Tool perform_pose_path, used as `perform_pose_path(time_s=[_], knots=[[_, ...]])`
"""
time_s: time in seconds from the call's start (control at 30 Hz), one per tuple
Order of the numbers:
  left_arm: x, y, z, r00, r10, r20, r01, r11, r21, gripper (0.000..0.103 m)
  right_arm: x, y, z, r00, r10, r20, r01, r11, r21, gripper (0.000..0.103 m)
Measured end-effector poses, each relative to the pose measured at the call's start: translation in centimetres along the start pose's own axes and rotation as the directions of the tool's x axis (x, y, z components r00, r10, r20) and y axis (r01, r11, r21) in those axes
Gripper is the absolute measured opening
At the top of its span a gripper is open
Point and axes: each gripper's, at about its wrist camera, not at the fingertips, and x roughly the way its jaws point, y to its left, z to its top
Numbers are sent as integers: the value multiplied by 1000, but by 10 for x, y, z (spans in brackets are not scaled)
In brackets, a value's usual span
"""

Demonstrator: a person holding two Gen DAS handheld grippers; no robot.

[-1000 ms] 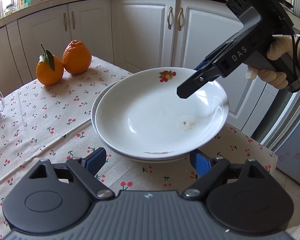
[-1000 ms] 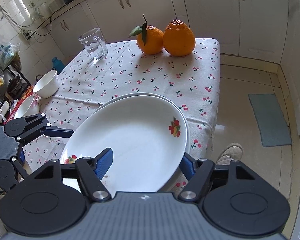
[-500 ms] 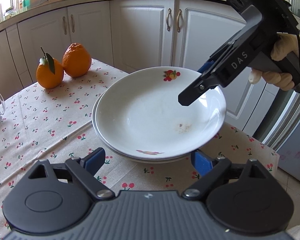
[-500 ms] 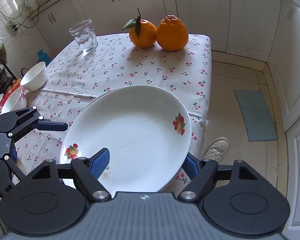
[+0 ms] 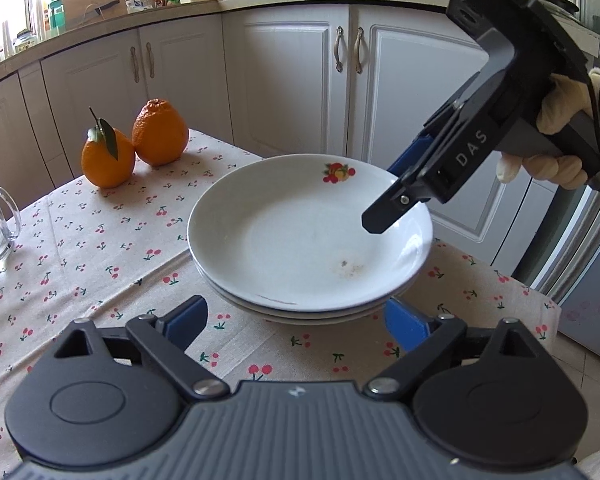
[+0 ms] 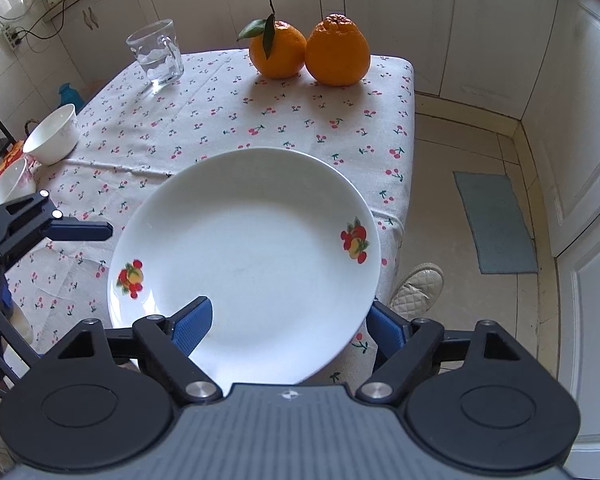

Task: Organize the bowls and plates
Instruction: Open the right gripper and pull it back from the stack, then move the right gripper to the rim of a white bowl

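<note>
Two white plates with fruit decals sit stacked at the table's near corner; the top plate [image 5: 300, 232] [image 6: 244, 248] lies flat on the lower plate [image 5: 312, 314]. My left gripper [image 5: 296, 324] has its jaws opening, its blue fingers on either side of the stack's near rim and clear of it. My right gripper [image 6: 288, 324] is also opening, with the top plate's rim between its fingers and no pad pressing. In the left wrist view one right finger [image 5: 392, 204] hangs over the plate's right rim. A left finger [image 6: 80, 231] shows beside the plates in the right wrist view.
Two oranges [image 6: 308, 52] and a glass mug [image 6: 156, 56] stand at the far side of the cherry-print tablecloth [image 6: 220, 120]. Two white bowls [image 6: 52, 136] [image 6: 8, 184] sit at the left. White cabinets [image 5: 284, 80], a shoe [image 6: 416, 290] and a floor mat [image 6: 496, 224] lie beyond the table edge.
The top plate, earlier offset and tilted over the lower one, now rests squarely on it. Both grippers' fingers have spread wider apart. The right gripper drew back a little.
</note>
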Motion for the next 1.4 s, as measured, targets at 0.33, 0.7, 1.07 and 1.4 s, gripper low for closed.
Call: perform_pose_path(time_s=[0.33, 0.7, 1.07, 1.4], knots=[[-38, 3, -5, 995, 48, 82, -45, 998, -32, 96, -27, 34, -8, 995, -17, 97, 22, 998, -55, 98], [-126, 12, -35, 977, 128, 170, -117, 991, -71, 99, -57, 130, -23, 938, -100, 333, 150, 981, -127, 103], [-211, 44, -124, 924, 379, 55, -368, 918, -150, 100, -20, 232, -31, 935, 33, 354, 29, 985, -170, 103], [-239, 87, -187, 904, 421, -72, -427, 887, -178, 100, -4, 306, -16, 935, 204, 290, -105, 940, -324, 103]])
